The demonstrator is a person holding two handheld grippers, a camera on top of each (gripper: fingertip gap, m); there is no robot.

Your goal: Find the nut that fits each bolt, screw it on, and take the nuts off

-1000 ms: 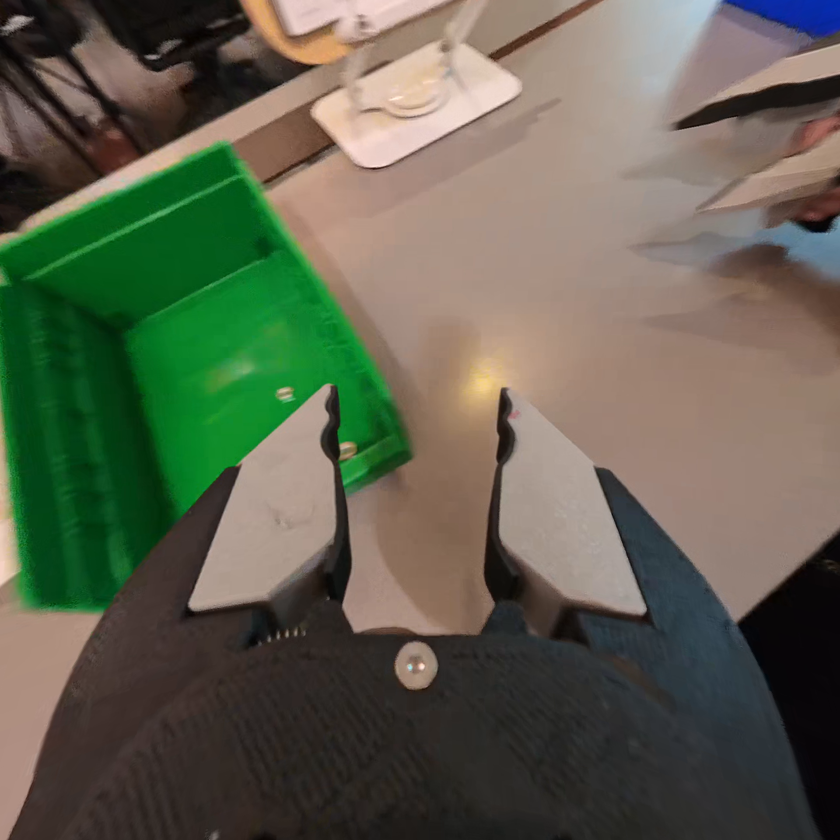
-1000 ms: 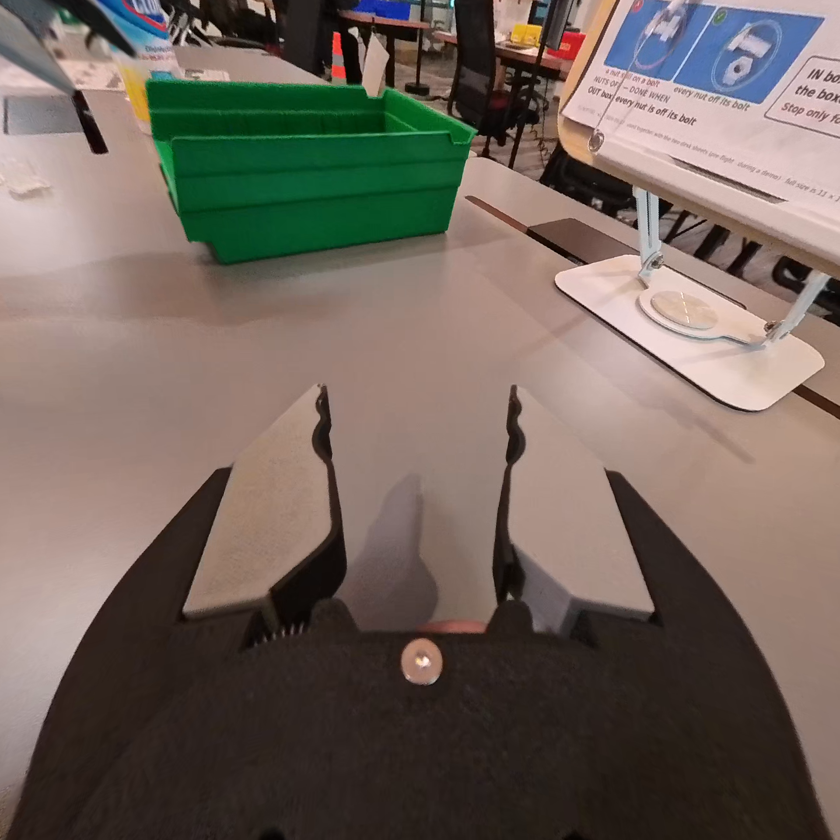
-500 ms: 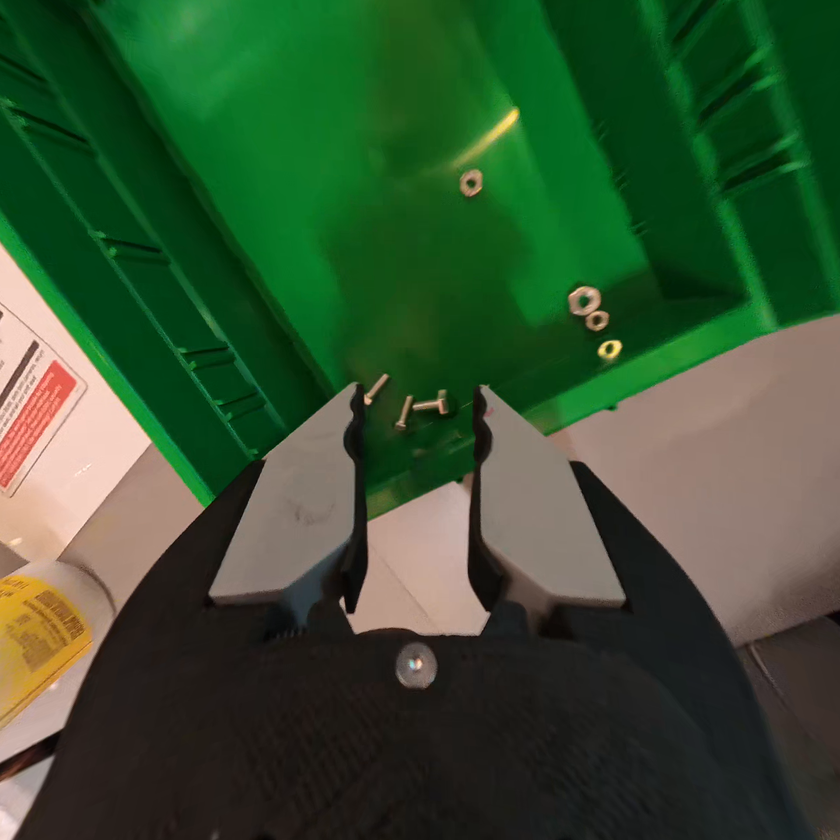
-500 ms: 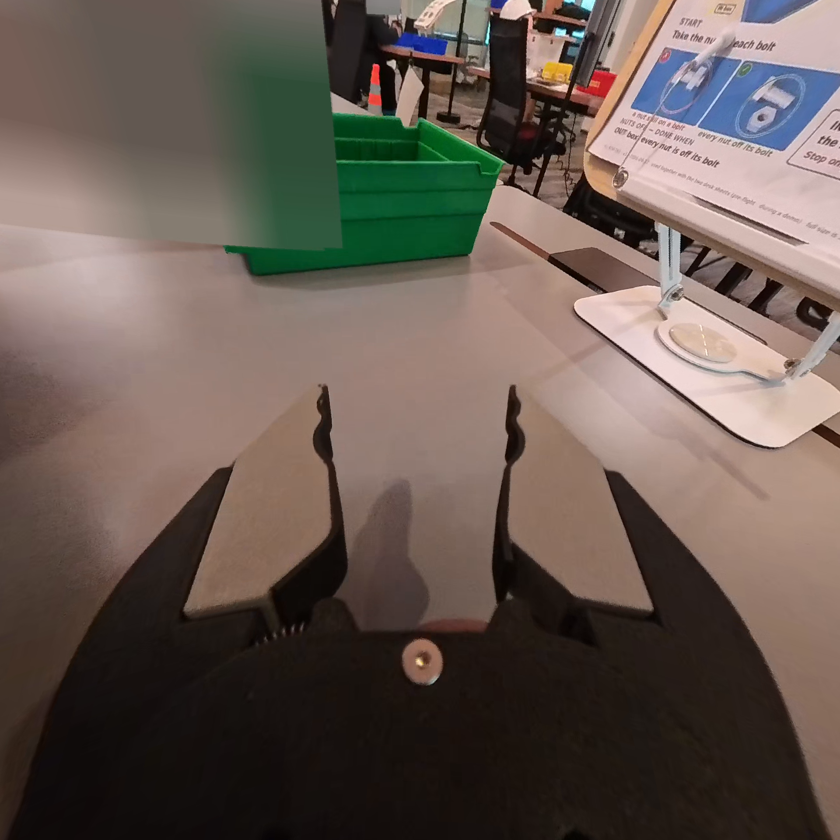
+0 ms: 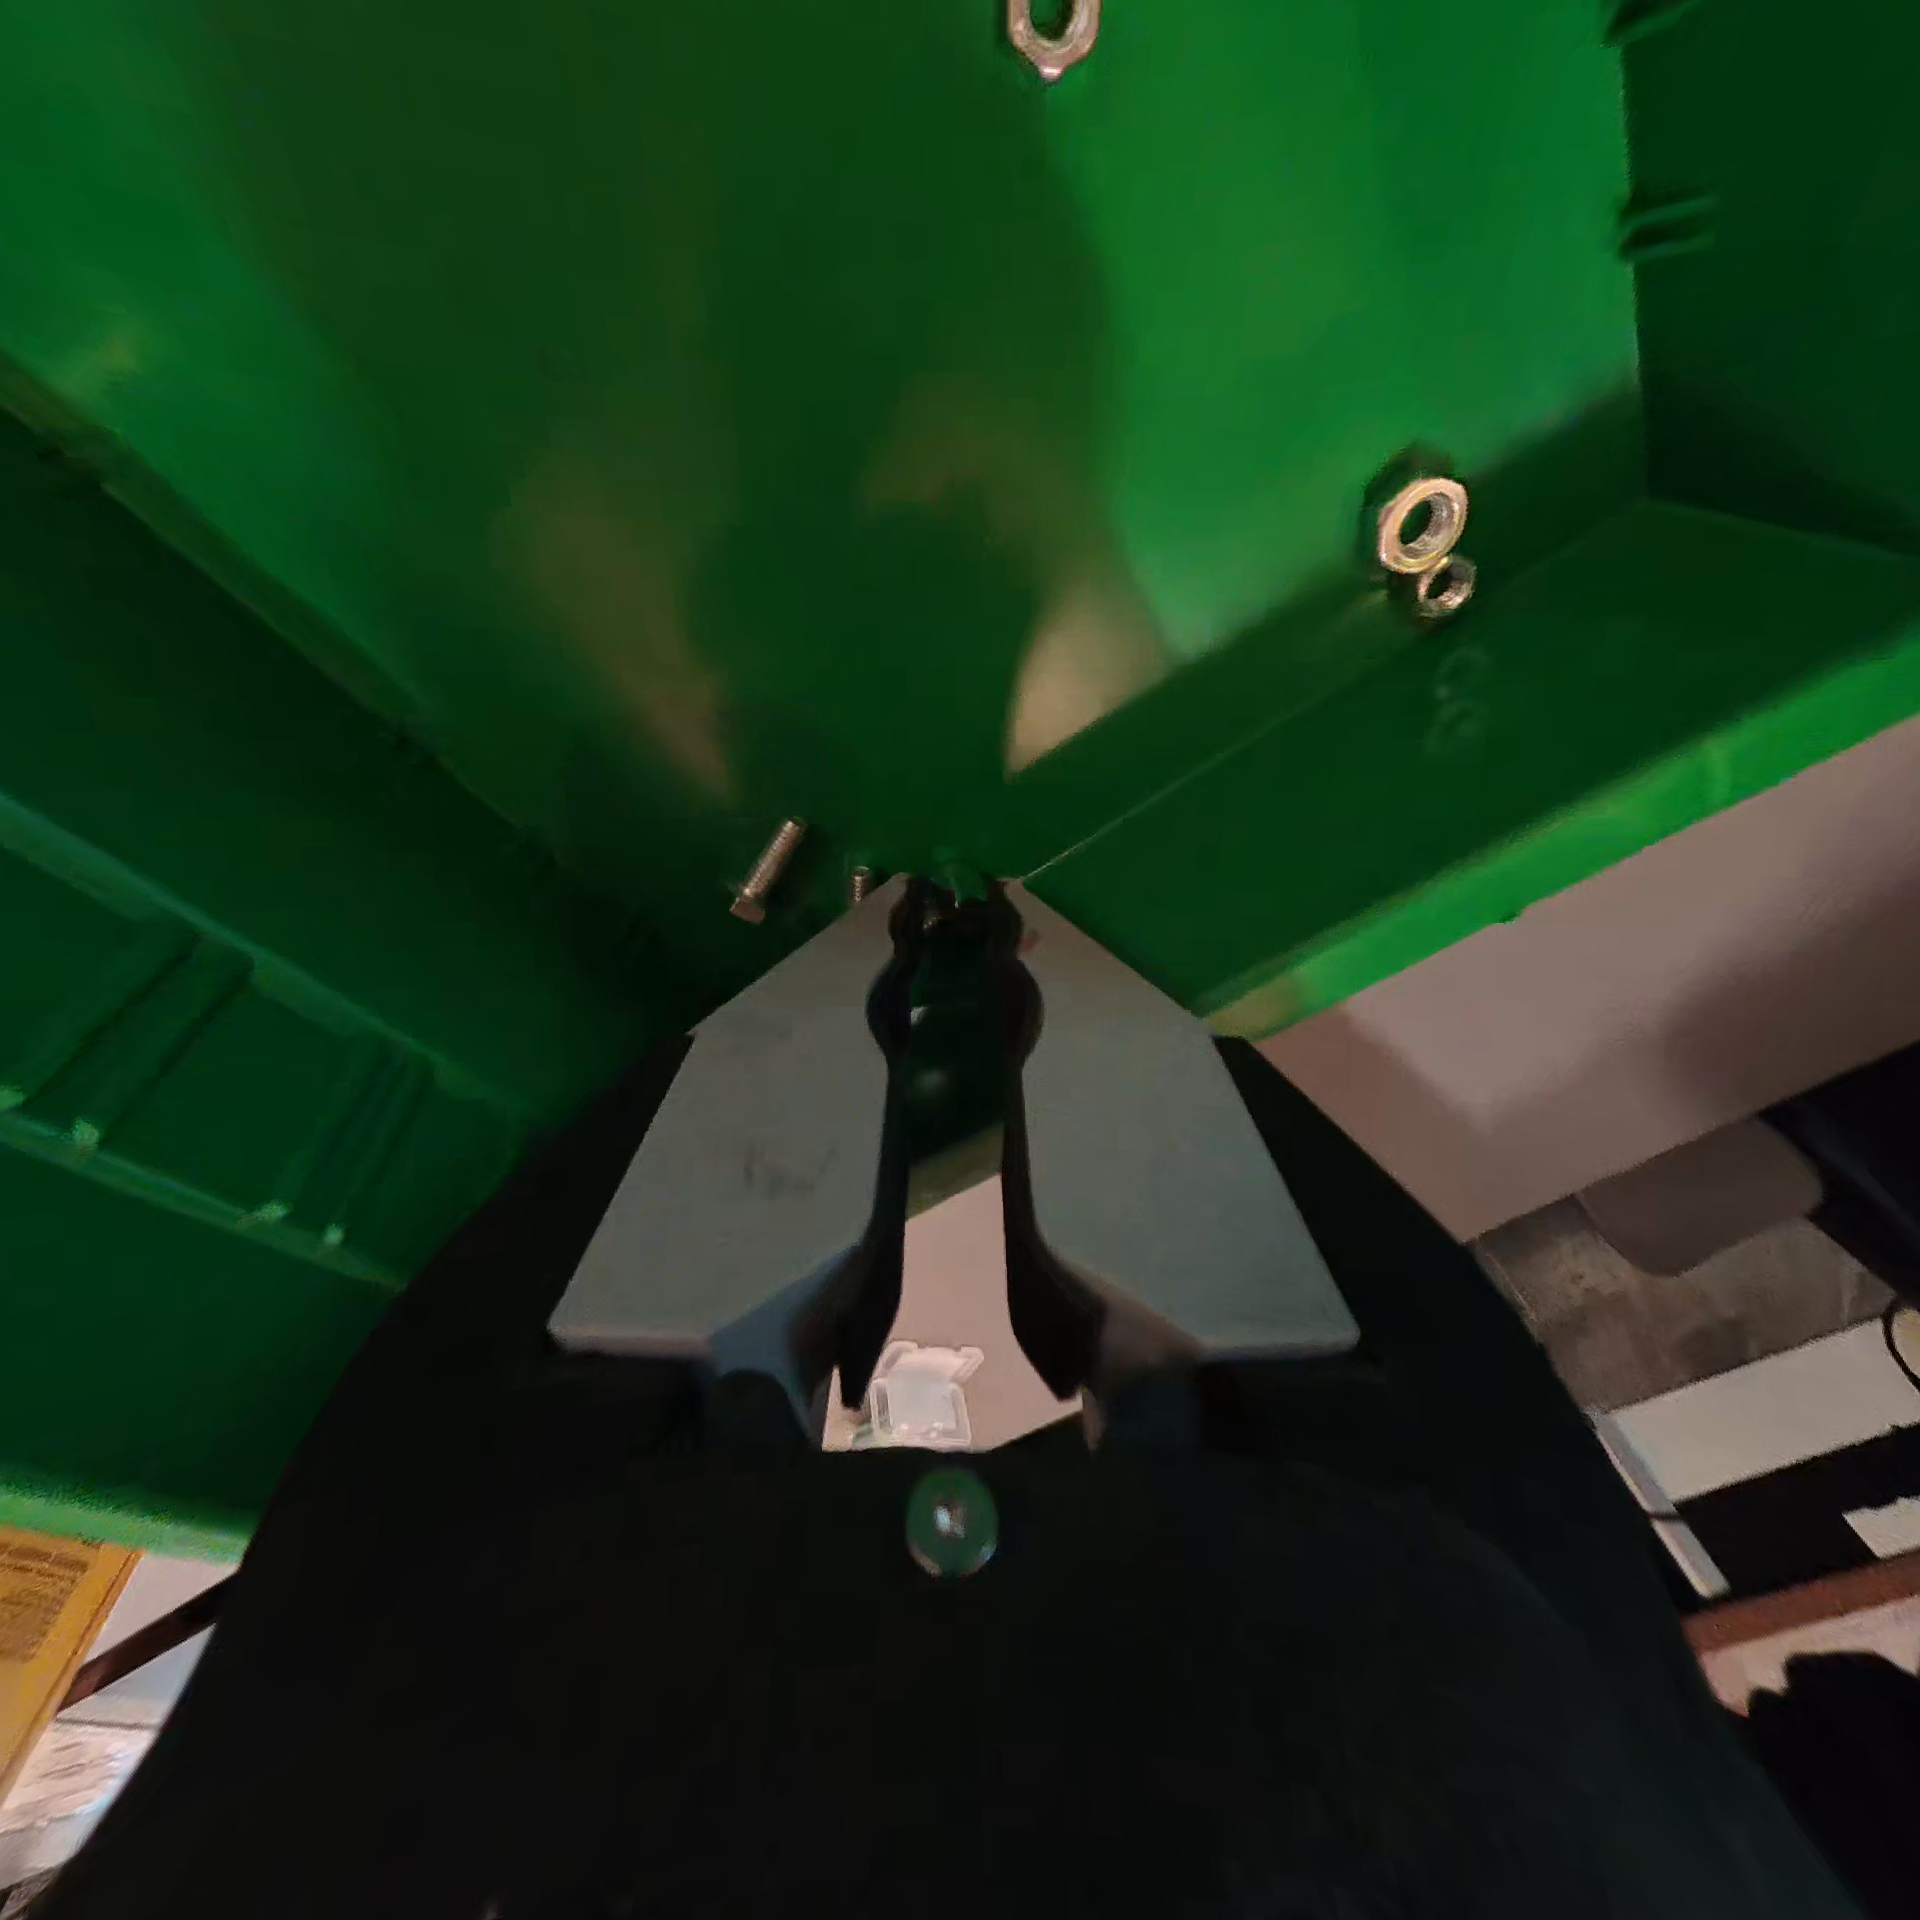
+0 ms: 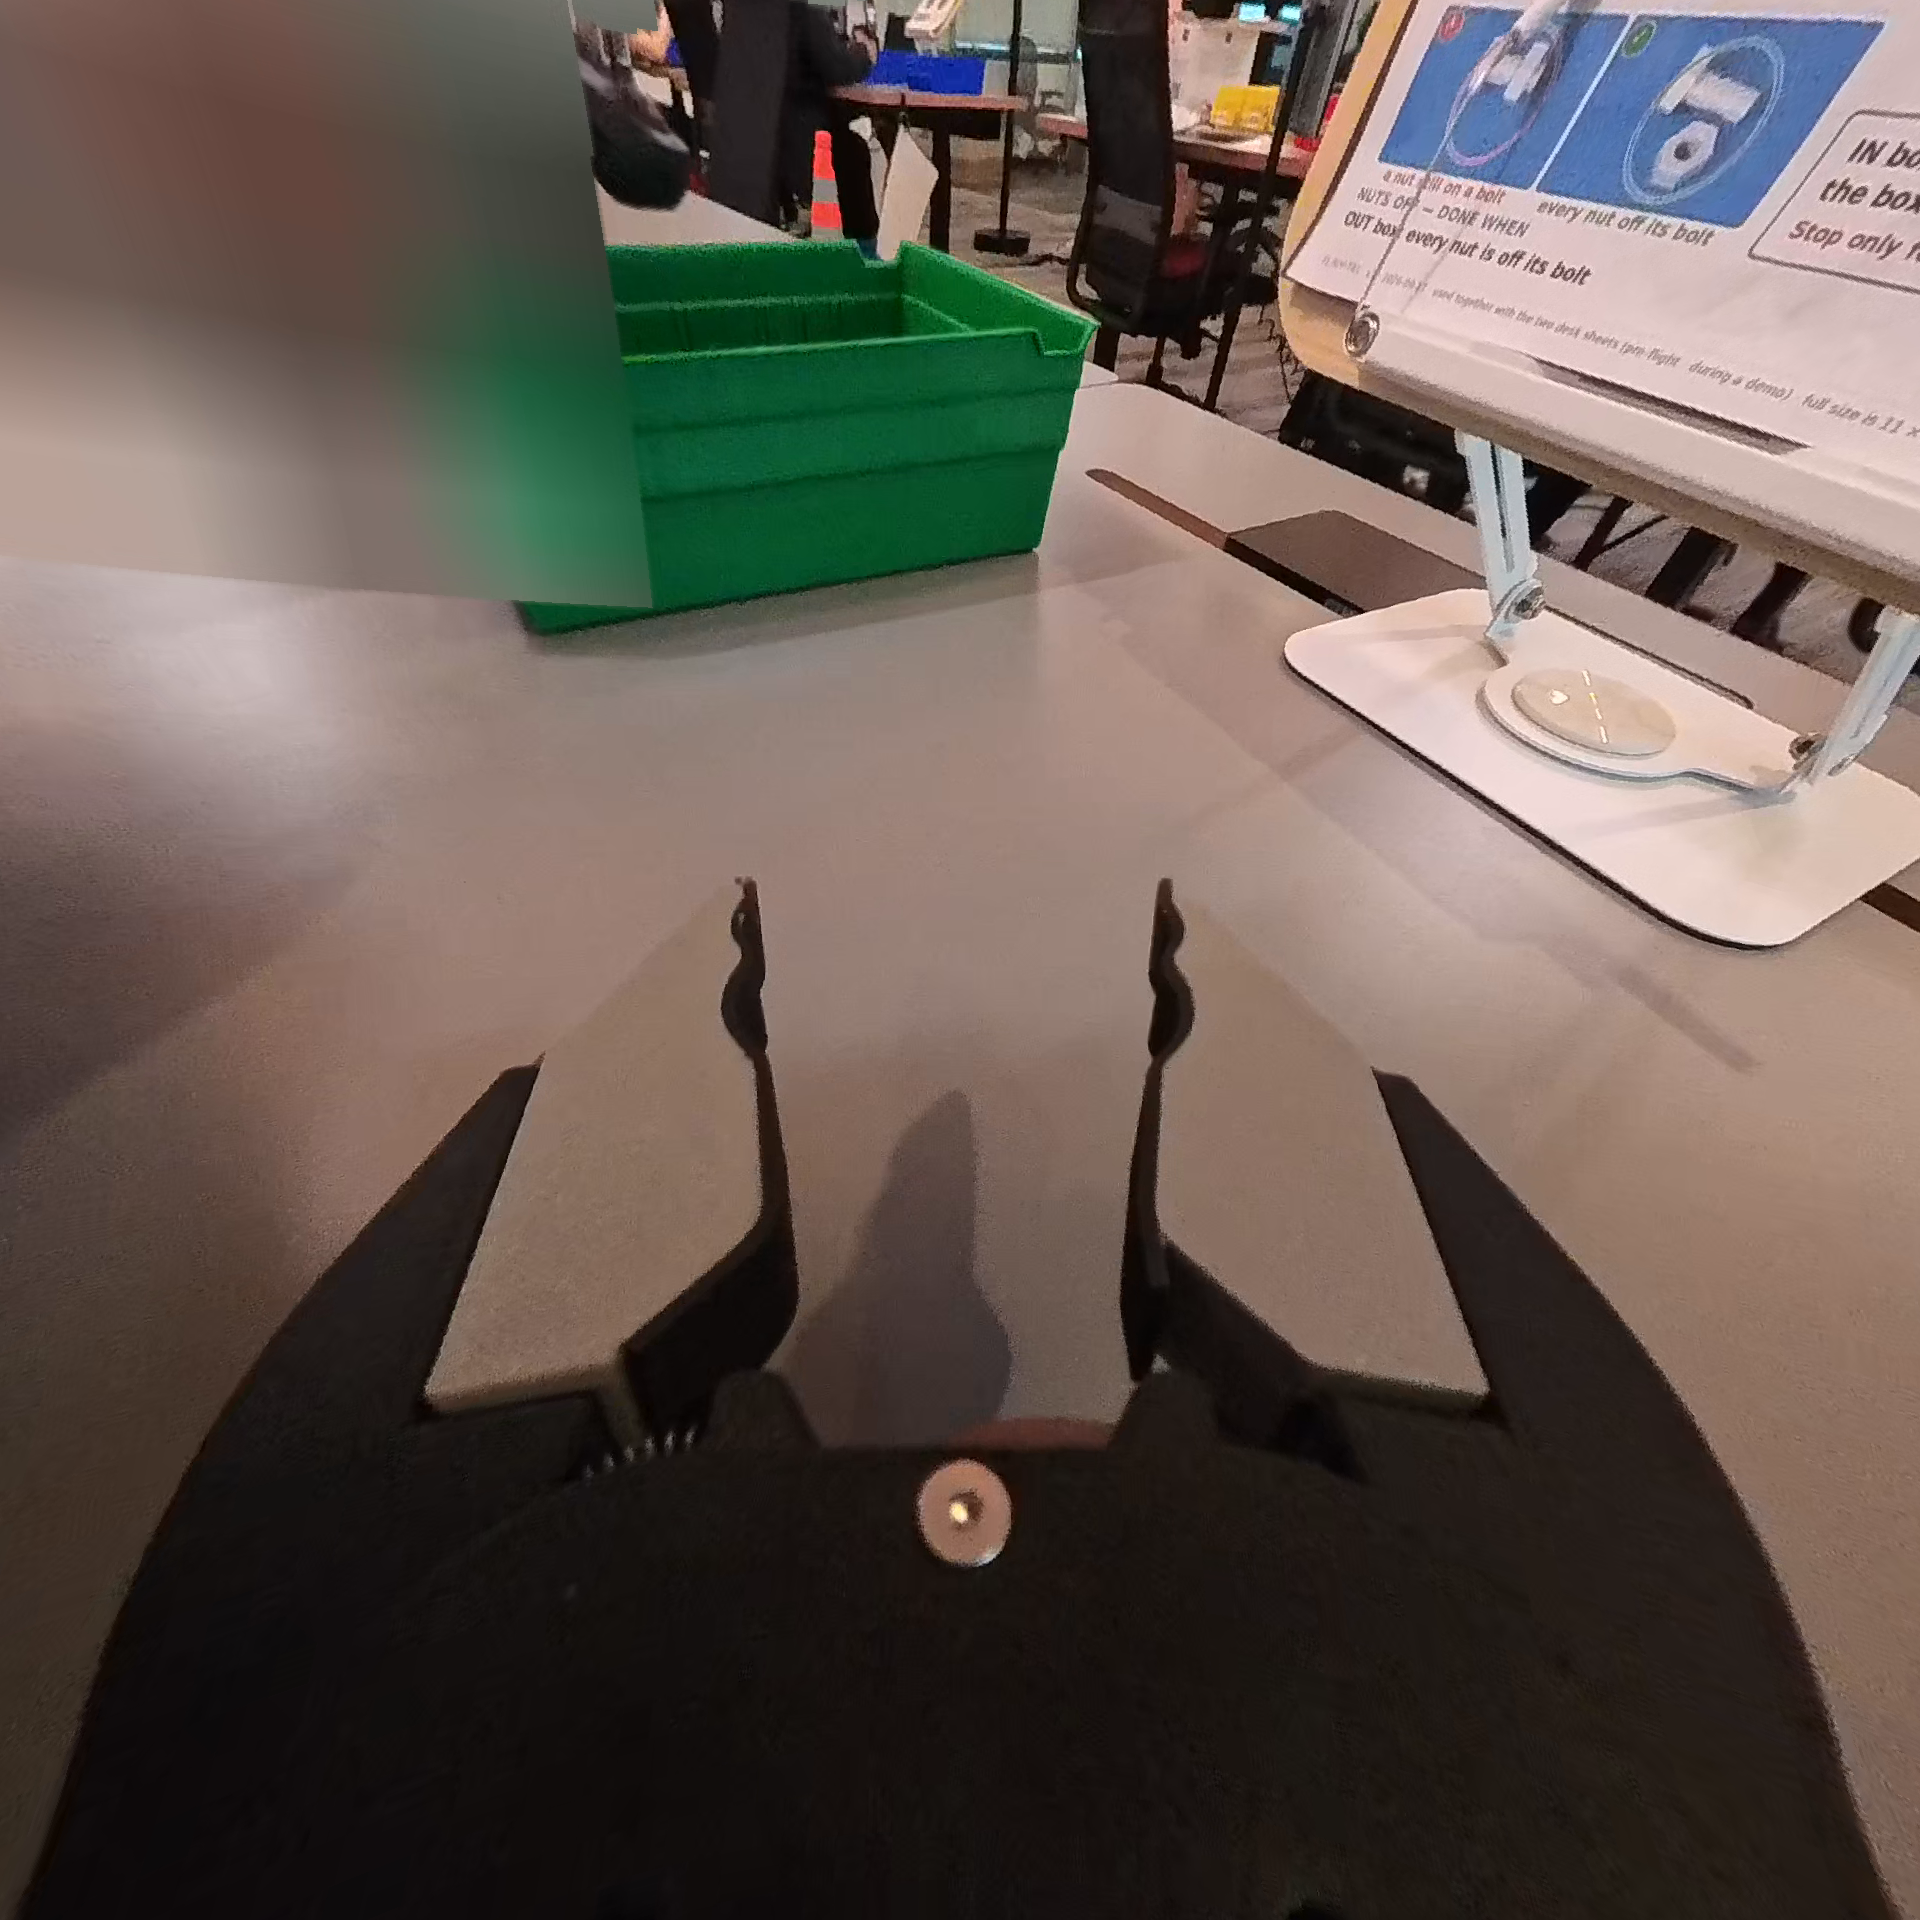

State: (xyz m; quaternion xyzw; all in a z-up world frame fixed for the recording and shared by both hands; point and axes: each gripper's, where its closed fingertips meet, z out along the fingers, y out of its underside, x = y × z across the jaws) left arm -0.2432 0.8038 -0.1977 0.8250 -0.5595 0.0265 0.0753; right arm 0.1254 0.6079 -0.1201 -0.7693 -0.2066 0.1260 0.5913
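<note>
Left wrist view: a second ago my left gripper was spread wide above the table beside the green bin. It has since plunged inside and pinched down to a narrow slit at the bin's front corner. Half a second ago three bolts lay between its fingers there. Now one bolt lies loose just left of the tips, and only the end of a second bolt pokes out beside the left finger. I take the small glint caught between the tips to be the third bolt, clamped (it is dark down there, so I say it with some caution). If so, the first pick is made, and that bolt next needs a matching nut.

I count three nuts on the bin floor: a large nut, a small nut touching it, and a far nut at the top edge. None is threaded onto anything.

Right wrist view: almost nothing has changed here. My right gripper hangs released, jaws wide, with only bare table between them. There is one green bin well ahead and one white stand holding an instruction sheet to the right. No bolt or nut shows in this view.
</note>
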